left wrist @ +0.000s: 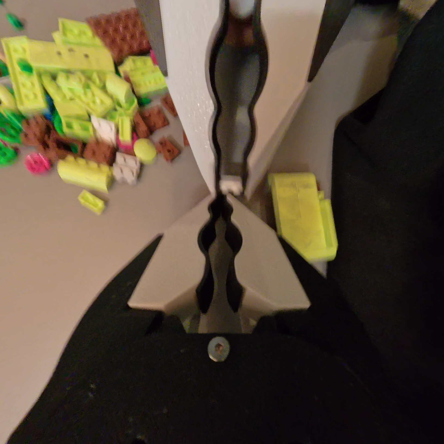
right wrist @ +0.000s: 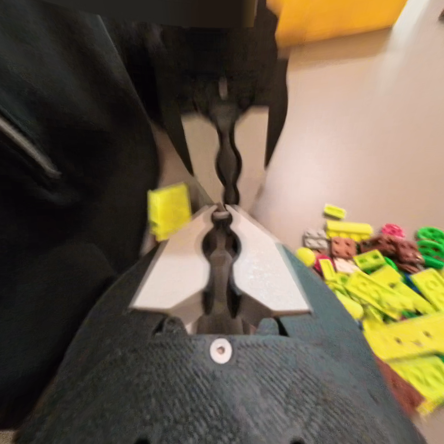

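Observation:
My two grippers meet tip to tip above a beige table [left wrist: 72, 264]. My left gripper [left wrist: 219, 200] is at the bottom of the left wrist view, its jaws closed with nothing visible between them. My right gripper [right wrist: 222, 211] is shut on a small white brick [right wrist: 222, 214]. In the left wrist view the right gripper [left wrist: 230, 189] comes down from the top with the white brick [left wrist: 230, 186] at its tips, just above my left fingertips. In the right wrist view the left gripper [right wrist: 230, 200] comes from the top. A lime-yellow block [left wrist: 302, 216] [right wrist: 168, 211] sits just beside the meeting tips.
A pile of lime, brown, white, pink and green bricks [left wrist: 79, 101] [right wrist: 384, 276] lies on the table to one side. A person's dark clothing [left wrist: 396, 216] [right wrist: 60, 144] fills the other side. A yellow surface [right wrist: 336, 19] is at the back.

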Motion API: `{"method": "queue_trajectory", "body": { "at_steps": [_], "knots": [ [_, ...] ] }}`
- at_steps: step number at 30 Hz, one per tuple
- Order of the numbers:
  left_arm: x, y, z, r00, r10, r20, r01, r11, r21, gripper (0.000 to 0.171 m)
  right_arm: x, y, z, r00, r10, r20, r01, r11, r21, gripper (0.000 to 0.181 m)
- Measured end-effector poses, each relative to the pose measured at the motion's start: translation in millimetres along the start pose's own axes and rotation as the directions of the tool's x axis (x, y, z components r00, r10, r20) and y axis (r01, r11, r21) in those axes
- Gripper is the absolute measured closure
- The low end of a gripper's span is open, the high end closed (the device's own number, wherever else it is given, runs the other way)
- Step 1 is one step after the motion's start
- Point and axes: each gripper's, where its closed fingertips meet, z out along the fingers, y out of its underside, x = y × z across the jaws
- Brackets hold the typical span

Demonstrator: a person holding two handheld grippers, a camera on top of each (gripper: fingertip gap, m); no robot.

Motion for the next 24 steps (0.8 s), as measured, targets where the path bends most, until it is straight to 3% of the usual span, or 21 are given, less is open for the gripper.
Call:
{"method": "queue_trajectory", "body": {
  "at_steps": [1,3,4,10,13,19,24],
  "knots": [
    [1,-3,2,1.0,0.011,0.012,-0.012,0.999,0.031,0.171,-3,-18,-6,0.999,0.028,0.031,-0.031,0.994,0.101,0.181],
    [2,1,-1,1.0,0.012,0.021,-0.012,1.0,0.001,0.171,16,4,-2,0.99,-0.076,-0.118,0.07,0.996,-0.054,0.181],
    [2,2,-2,1.0,0.016,0.025,-0.016,1.0,-0.008,0.171,18,8,-2,0.984,-0.106,-0.146,0.096,0.993,-0.069,0.181],
    [4,2,-4,0.998,-0.05,-0.026,0.05,0.999,0.009,0.171,21,-6,-15,0.994,0.001,-0.111,0.008,0.997,0.083,0.181],
    [-2,-1,-8,0.998,-0.068,-0.014,0.068,0.997,0.047,0.171,38,-15,-36,0.97,-0.008,-0.242,0.038,0.992,0.117,0.181],
    [-11,-20,-20,0.996,-0.089,-0.008,0.089,0.98,0.179,0.171,45,-51,-122,0.835,0.031,-0.549,0.109,0.97,0.219,0.181],
    [-21,-33,-26,0.994,-0.112,0.018,0.102,0.952,0.29,0.171,22,-50,-196,0.636,0.081,-0.767,0.139,0.966,0.217,0.177]
  ]
}}
